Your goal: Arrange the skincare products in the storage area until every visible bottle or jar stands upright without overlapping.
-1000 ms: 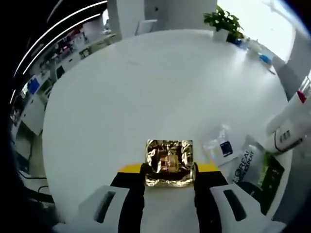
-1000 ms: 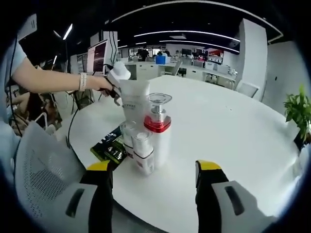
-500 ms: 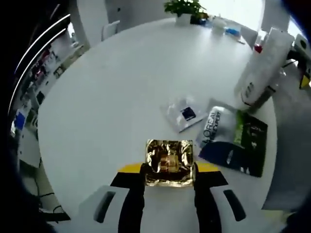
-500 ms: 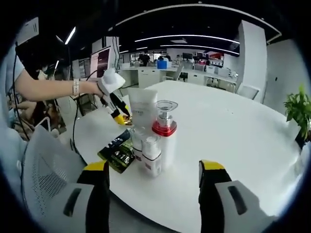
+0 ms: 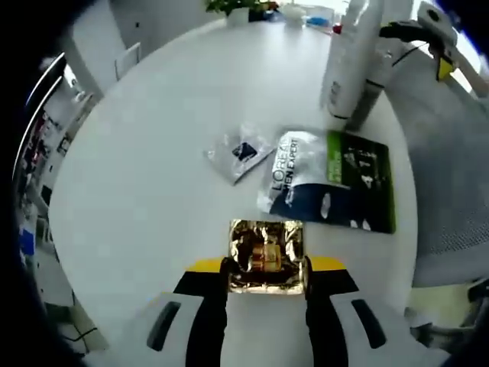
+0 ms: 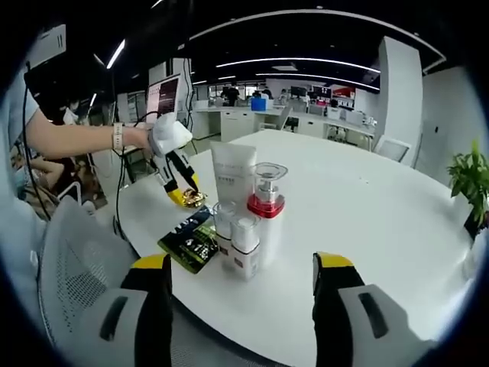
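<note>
Left gripper (image 5: 266, 264) clenched on gold sachet (image 5: 267, 255); right gripper (image 6: 241, 279) released. Set sachet beside green pouch (image 5: 336, 191), no overlap.

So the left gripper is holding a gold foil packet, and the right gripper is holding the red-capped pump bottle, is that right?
Not quite. The left gripper does hold the gold foil packet, but the right gripper view shows the right gripper open and empty, with the red-capped pump bottle standing free on the table.

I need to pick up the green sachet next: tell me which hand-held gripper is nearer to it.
Left. The left hand-held gripper, shut on a gold packet, hangs right beside the green sachet. The right hand-held gripper is open, further back behind the bottles.
</note>
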A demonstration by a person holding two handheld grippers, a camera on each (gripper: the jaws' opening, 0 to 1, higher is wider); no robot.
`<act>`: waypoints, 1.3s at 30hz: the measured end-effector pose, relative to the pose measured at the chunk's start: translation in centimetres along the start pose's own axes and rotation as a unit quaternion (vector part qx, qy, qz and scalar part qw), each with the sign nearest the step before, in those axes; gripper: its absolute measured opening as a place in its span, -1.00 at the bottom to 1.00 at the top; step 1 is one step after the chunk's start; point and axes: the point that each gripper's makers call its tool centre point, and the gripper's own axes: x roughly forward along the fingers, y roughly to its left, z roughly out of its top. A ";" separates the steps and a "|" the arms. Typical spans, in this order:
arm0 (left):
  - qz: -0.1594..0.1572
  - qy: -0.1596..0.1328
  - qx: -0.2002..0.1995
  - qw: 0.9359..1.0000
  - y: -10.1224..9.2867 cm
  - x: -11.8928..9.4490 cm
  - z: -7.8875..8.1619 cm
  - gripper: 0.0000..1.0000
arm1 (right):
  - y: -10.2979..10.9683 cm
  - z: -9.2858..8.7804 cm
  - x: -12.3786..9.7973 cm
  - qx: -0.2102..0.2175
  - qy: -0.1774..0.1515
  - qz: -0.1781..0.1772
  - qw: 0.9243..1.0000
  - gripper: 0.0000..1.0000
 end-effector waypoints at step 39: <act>-0.062 -0.005 0.006 0.998 -0.9 0.7 -0.5 -0.01 | -0.1 -0.5 0.2 0.003 0.009 -0.004 1.000 0.50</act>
